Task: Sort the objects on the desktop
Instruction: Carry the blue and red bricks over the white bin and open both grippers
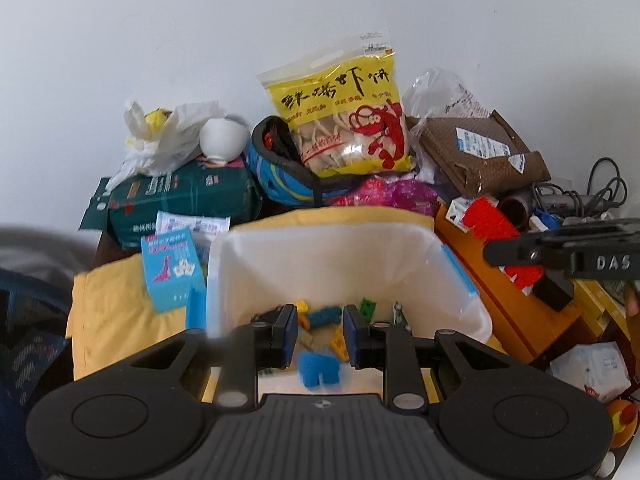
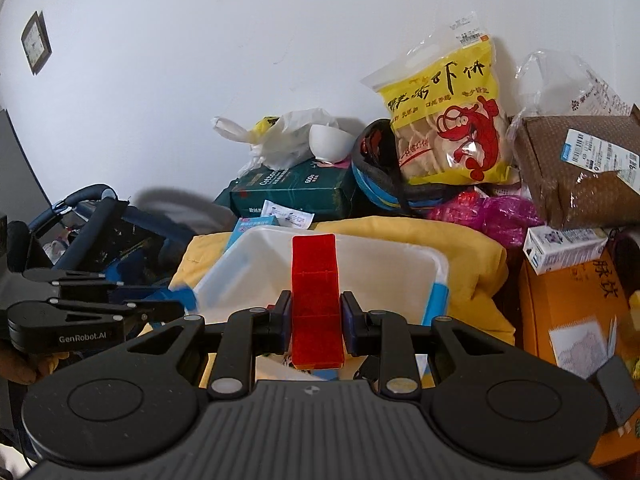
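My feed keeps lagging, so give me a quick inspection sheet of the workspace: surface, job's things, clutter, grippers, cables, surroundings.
Surface: yellow cloth under the bin.
Job's things: white bin holds small toys, including a blue foam piece; red block held above the bin.
Clutter: yellow snack bag, green tissue pack, brown parcel, orange box.
Grippers: left gripper open over the bin; right gripper shut on the red block.
Cables: dark cords at far right.
Surroundings: white wall, wall clock.
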Motion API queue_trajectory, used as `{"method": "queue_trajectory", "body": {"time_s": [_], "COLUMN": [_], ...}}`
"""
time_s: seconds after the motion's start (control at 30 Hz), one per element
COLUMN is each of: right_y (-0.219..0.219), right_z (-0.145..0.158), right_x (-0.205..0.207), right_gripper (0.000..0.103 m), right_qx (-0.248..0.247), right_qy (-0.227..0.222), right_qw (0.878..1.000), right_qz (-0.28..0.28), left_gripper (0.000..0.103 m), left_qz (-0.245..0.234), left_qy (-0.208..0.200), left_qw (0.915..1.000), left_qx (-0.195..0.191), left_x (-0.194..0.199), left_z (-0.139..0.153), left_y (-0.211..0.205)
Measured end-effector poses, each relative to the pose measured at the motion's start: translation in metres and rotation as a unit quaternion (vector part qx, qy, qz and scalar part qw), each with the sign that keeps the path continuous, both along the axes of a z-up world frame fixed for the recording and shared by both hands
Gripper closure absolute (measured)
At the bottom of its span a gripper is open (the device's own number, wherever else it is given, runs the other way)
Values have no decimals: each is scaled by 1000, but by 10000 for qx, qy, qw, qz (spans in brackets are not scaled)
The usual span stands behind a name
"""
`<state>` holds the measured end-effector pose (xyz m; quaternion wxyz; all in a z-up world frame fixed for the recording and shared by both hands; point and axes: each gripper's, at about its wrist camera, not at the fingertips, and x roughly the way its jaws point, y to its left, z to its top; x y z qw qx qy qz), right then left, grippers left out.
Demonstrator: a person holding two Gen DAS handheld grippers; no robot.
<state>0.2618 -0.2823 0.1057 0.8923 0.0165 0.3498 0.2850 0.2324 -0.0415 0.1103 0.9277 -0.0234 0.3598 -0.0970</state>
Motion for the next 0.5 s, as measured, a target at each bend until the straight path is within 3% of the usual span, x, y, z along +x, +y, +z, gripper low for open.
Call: {"method": "queue_trajectory", "body": {"time_s": [0.4,0.47,0.5], "right_y": [17,17,16], "right_z": [2,3,3], "right_x": [16,13,9], "right_gripper": [75,75,75], "right_qx": [-244,-223,-194], "right_qy": [-141,-163,-184], "right_qw": [9993,9993,9992], "right_qz": [234,270,292], "left_gripper": [83,78,65], "left_qz": [4,-160,-243], "left_qy": [-62,-211,-292], "left_qw": [10000,9996,9992], "left_qx": [7,73,92], "left_x": [18,0,-14], "left_z": [4,2,-4], "left_y": [-1,-6,-7]}}
